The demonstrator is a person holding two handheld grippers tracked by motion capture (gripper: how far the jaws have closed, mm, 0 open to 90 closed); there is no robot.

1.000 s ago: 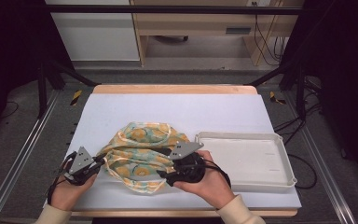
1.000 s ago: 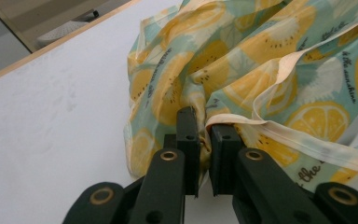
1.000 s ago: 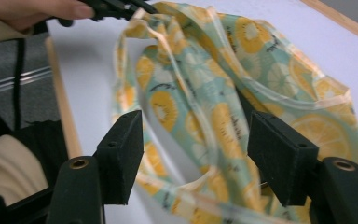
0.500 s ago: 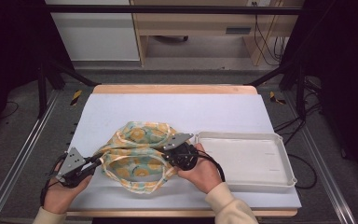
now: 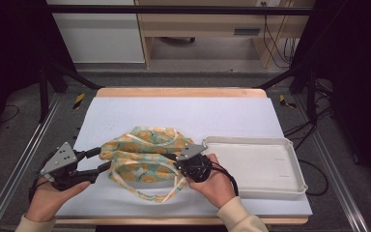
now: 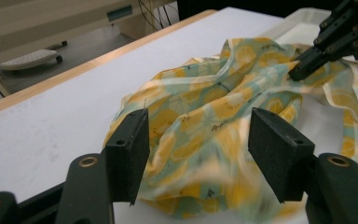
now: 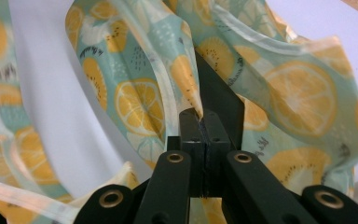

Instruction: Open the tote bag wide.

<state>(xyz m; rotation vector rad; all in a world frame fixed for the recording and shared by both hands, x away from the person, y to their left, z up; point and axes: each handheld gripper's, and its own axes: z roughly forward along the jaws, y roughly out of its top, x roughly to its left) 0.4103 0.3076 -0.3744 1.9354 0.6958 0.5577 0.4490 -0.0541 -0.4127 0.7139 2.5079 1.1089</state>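
A crumpled cloth (image 5: 145, 157) printed with orange slices on pale green lies on the white mat near the table's front. My left gripper (image 5: 105, 158) sits at its left edge. In the left gripper view its jaws have just been opening and stand apart (image 6: 198, 135), with the cloth (image 6: 205, 112) lying loose between and beyond them. My right gripper (image 5: 174, 157) is at the cloth's right side. Its jaws are shut (image 7: 204, 116) on a raised fold of the cloth (image 7: 298, 93). The right gripper (image 6: 303, 67) also shows far off in the left gripper view.
A shallow white tray (image 5: 290, 145) stands on the mat just right of the right hand. The white mat (image 5: 183, 111) runs back to a wooden table edge (image 5: 178, 92). Black frame posts and cables stand beyond the table.
The left gripper's jaws have opened off the cloth's left edge and the hand has lifted slightly. The right gripper moved up onto the cloth and closed on a fold.
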